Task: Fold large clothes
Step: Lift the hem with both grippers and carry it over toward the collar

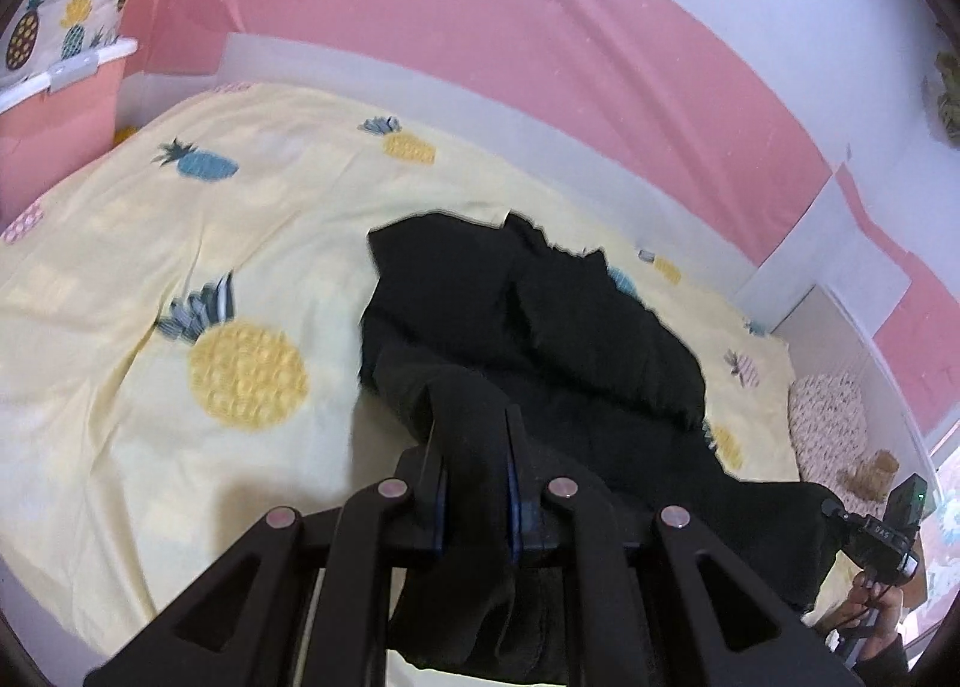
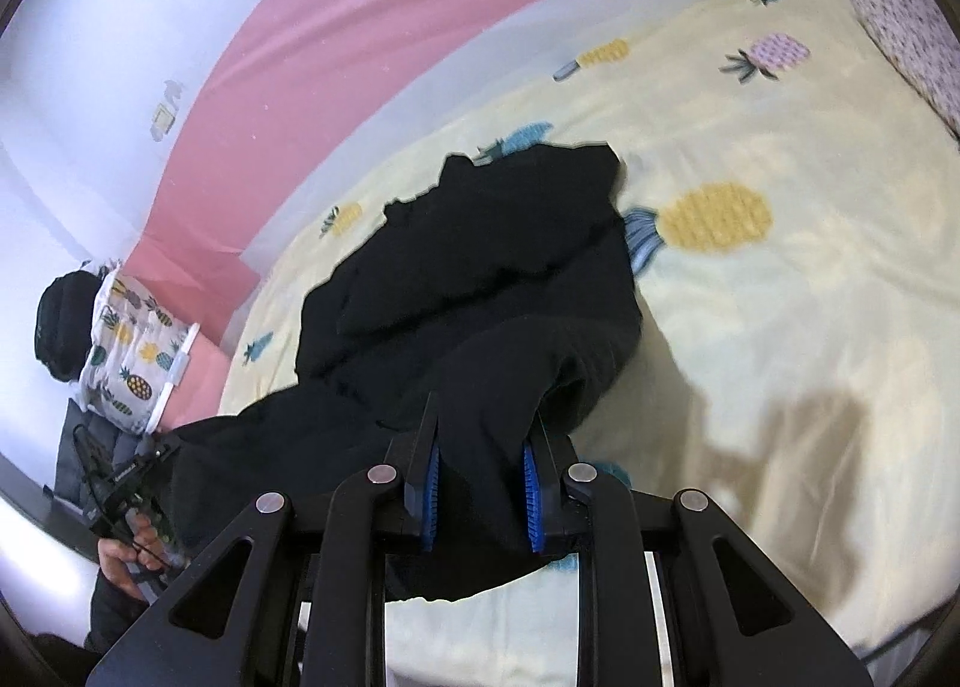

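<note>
A large black garment (image 1: 540, 327) lies bunched on a pale yellow bed sheet with pineapple prints (image 1: 180, 267). My left gripper (image 1: 471, 405) is shut on a fold of the garment's near edge and lifts it off the sheet. In the right wrist view the same black garment (image 2: 480, 267) stretches away from my right gripper (image 2: 483, 423), which is shut on another bunch of its cloth between the blue pads (image 2: 531, 483). The cloth hangs down through both sets of fingers. The other hand-held gripper shows at the far right of the left wrist view (image 1: 888, 531) and at the far left of the right wrist view (image 2: 132, 477).
A pink and white wall (image 1: 480, 27) runs along the bed's far side. A pineapple-print pillow (image 2: 132, 351) and a dark bag (image 2: 60, 321) sit at one end. A patterned pillow (image 1: 828, 417) lies at the other end. The bed's near edge (image 2: 780, 627) is close.
</note>
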The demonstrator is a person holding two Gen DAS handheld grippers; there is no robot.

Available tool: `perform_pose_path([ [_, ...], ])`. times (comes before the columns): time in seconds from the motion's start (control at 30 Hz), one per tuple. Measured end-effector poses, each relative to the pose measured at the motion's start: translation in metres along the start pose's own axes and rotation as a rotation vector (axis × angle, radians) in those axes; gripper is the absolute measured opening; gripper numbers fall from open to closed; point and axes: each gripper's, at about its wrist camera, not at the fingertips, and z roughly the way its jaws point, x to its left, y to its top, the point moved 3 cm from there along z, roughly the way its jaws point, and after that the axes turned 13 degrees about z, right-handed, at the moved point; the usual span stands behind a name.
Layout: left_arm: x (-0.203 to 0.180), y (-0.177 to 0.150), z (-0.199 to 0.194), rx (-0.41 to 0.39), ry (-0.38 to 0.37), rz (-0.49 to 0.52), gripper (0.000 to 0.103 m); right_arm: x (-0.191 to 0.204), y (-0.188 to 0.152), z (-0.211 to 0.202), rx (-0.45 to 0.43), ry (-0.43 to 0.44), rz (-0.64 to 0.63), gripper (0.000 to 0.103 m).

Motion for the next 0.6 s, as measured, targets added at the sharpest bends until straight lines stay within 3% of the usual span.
perform_pose_path([
  [0.6, -0.001, 0.103, 0.066, -0.053, 0.002, 0.027, 0.015, 0.032, 0.097, 0.053, -0.053, 0.014, -0.014, 0.022],
])
